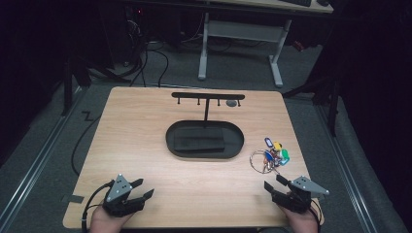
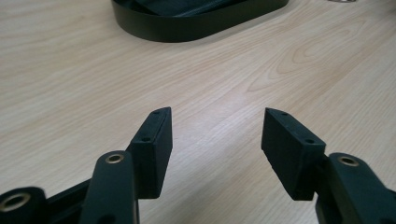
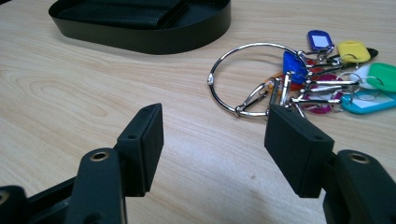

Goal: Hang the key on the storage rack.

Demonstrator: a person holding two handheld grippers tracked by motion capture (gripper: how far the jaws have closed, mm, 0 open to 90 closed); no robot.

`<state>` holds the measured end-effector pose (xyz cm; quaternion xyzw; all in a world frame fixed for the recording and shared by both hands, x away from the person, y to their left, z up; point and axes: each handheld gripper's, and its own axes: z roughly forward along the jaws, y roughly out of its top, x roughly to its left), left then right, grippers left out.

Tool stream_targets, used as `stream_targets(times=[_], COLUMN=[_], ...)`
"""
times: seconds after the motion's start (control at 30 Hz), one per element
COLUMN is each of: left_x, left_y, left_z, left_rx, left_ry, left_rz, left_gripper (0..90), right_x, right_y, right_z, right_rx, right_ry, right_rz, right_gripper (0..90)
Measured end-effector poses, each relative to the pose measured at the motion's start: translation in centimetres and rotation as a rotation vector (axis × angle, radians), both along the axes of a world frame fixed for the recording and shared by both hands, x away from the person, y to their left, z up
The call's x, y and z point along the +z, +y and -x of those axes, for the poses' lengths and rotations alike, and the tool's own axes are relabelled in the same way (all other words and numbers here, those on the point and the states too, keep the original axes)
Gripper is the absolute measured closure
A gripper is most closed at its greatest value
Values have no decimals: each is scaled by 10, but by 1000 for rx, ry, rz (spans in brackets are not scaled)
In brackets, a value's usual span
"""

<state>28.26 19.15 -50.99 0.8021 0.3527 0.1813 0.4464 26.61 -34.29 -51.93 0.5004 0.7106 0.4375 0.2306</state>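
Keys (image 3: 322, 74) carry coloured tags, writing seemingly illegible; both grippers' jaws gape empty.

The table (image 1: 145, 121) fills the middle of the high view. The tray (image 1: 204, 141) sits at frame centre, with the hook stand (image 1: 208, 97) directly above it. The key bunch (image 1: 272, 158) lies to the right of the tray. My left gripper (image 1: 138, 189) sits at lower left. My right gripper (image 1: 273, 183) sits at lower right, below the key bunch.
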Motion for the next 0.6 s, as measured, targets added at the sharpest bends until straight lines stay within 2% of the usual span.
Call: stream_targets(times=[0.27, 0.33, 0.37, 0.43, 0.53, 0.6], left_x=[-5, -5, -6, -5, -5, -5], left_y=[10, 10, 12, 15, 17, 19], left_z=[1, 1, 1, 1, 2, 1], left_rx=[2, 3, 2, 4, 2, 5], left_ry=[-25, -25, -17, -13, -17, -12], left_rz=[-67, -67, -53, -40, -43, -31], left_gripper=[433, 432, 432, 430, 426, 426], right_x=[2, 3, 4, 7, 16, 23], right_y=[17, 19, 22, 25, 33, 38], right_z=[-9, -9, -10, -11, -18, -24], right_rx=[7, 6, 8, 12, 42, 70], right_ry=[5, 6, 12, 39, 62, 101], right_rz=[51, 57, 64, 74, 127, 150], right_gripper=[376, 375, 375, 391, 394, 392])
